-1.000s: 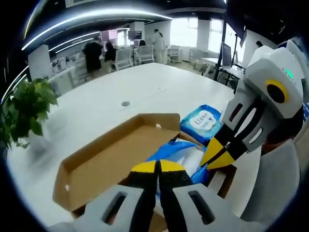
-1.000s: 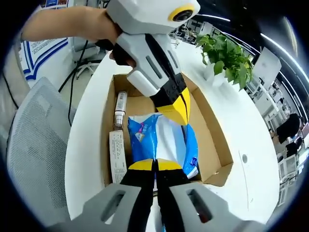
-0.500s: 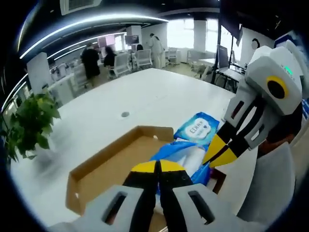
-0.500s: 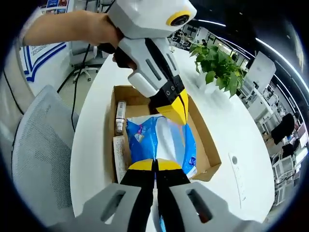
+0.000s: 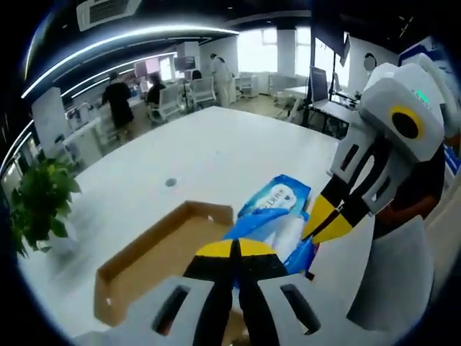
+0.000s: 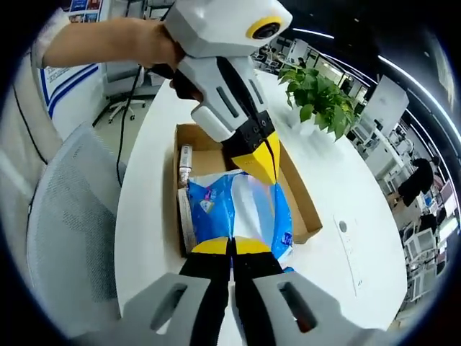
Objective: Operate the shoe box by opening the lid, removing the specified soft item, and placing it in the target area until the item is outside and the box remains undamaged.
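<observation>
Your counter [image 5: 216, 151] is the long white surface that carries everything, with a potted plant [image 6: 320, 101] at its far side and a grey mesh chair [image 6: 72, 238] drawn up beside it. On it sits the shoe box [image 6: 306, 216], open with its cardboard interior bare on one side. That leaves you free room to lift without touching the walls, which matters because the box must stay undamaged.

The soft item, a blue and white pack [image 6: 241, 209], is raised above the box opening and stretched between your two claws. You hold it at opposite ends, probably so it does not sag or drag on the rim. In the left gripper view, a second blue pack [image 5: 277, 198] lies on the counter just beyond the box; that may mark the target area.

Your left claw [image 6: 263, 162] is clenched on the pack's far edge, and your right claw [image 6: 232, 249] is clenched on its near edge. A small tube [image 6: 186, 157] and a folded paper [image 6: 186, 220] lie along the box wall; carry the pack out sideways, clear of them.
</observation>
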`<state>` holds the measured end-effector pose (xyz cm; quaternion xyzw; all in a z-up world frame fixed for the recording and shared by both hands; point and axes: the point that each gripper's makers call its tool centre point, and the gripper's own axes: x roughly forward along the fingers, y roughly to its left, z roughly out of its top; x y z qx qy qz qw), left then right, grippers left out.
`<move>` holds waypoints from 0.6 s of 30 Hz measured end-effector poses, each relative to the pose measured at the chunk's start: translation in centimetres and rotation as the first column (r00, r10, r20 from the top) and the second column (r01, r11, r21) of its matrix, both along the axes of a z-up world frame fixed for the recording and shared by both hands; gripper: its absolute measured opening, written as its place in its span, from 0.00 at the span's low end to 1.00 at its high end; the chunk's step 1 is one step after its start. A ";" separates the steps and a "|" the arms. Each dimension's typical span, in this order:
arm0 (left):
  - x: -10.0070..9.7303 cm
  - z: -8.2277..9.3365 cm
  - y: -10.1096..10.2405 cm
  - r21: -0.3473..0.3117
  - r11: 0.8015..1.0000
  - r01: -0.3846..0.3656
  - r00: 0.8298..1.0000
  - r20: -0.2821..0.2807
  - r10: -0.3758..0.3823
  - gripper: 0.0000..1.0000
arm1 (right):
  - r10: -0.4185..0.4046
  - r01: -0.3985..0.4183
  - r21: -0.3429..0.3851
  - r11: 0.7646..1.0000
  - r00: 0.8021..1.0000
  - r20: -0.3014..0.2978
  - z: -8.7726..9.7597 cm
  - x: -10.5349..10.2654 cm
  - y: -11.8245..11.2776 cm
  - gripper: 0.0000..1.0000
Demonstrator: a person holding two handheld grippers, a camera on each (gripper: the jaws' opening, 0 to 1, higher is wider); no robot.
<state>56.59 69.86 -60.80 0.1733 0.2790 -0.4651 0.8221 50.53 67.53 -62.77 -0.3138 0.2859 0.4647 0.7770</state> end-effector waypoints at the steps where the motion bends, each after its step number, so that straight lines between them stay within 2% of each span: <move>1: -0.2 0.0 -0.3 0.001 1.000 0.007 1.000 0.000 -0.007 0.00 | -0.002 0.002 0.000 1.000 1.000 -0.001 0.0 -0.1 -0.2 0.00; 18: -1.9 0.1 -5.7 0.002 0.993 0.116 0.993 -0.004 -0.116 0.00 | -0.054 0.054 -0.020 0.998 0.998 -0.019 -0.1 -1.8 -5.1 0.00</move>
